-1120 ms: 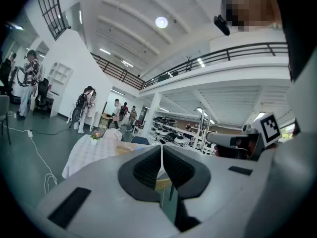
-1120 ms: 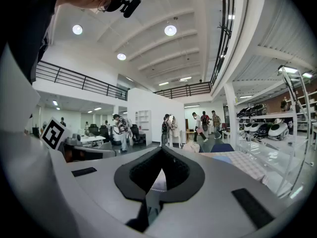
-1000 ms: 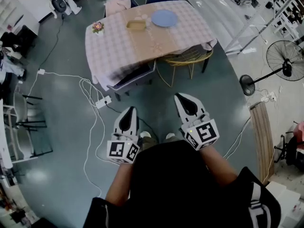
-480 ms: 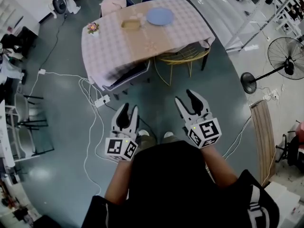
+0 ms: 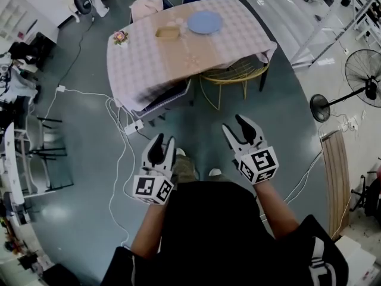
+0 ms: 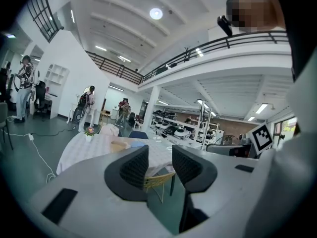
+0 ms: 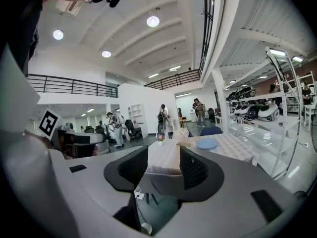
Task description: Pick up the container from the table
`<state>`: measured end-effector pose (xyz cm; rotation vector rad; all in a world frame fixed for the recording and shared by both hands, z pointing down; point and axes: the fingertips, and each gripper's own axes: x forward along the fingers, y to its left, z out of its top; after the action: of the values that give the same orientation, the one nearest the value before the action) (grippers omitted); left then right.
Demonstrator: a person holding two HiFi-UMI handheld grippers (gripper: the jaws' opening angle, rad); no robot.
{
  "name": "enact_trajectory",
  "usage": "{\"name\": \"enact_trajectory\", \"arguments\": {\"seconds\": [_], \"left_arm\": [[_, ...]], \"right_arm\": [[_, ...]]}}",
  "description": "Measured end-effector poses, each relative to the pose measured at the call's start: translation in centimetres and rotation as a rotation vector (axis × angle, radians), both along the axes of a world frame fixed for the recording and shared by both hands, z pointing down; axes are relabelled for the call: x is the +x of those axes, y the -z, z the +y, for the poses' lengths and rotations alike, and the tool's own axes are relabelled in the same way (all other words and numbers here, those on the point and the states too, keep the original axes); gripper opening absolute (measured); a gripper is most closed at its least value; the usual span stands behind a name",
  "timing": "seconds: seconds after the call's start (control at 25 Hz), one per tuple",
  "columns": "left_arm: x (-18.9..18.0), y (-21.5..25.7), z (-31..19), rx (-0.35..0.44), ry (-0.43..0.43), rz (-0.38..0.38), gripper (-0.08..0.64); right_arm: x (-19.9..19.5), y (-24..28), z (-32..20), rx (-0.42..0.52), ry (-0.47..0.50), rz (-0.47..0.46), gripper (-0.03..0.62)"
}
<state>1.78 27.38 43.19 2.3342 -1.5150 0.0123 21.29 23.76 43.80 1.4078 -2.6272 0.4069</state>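
In the head view, the left gripper (image 5: 164, 140) and the right gripper (image 5: 234, 124) hang side by side above the floor. Both are well apart from the table (image 5: 149, 64), where the tan container (image 5: 168, 33) sits near a blue plate (image 5: 205, 22). The left gripper view shows its jaws spread wide, gripping nothing. The right gripper view likewise shows jaws apart and empty.

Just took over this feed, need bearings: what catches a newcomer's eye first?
The table draped in pink checked cloth stands at top centre, carrying a round blue plate, a shallow tan container and a small flower pot. Lower in the head view, the left gripper and right gripper are open and empty, well short of the table.
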Motion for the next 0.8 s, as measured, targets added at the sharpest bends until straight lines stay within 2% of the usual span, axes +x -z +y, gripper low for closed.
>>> {"name": "enact_trajectory", "arguments": {"seconds": [0.32,0.44,0.64,0.8], "left_arm": [[-0.8,-1.9,-8.2,0.012,-0.035,0.025,0.127],[-2.3,-2.7,-13.5,0.018,-0.048,0.052,0.127],[-5.8,-3.0,-22.2,0.029,-0.058,0.088,0.124],[-9.2,-2.9,-28.8,0.038,-0.067,0.097,0.124]], "right_arm": [[-1.9,-3.5,-7.3,-0.053,0.015,0.024,0.170],[-3.6,-4.1,-12.3,-0.067,0.009,0.045,0.170],[-7.4,-4.0,-22.2,-0.057,0.034,0.147,0.170],[-10.5,-4.0,-31.0,-0.073,0.023,0.168,0.170]]}}
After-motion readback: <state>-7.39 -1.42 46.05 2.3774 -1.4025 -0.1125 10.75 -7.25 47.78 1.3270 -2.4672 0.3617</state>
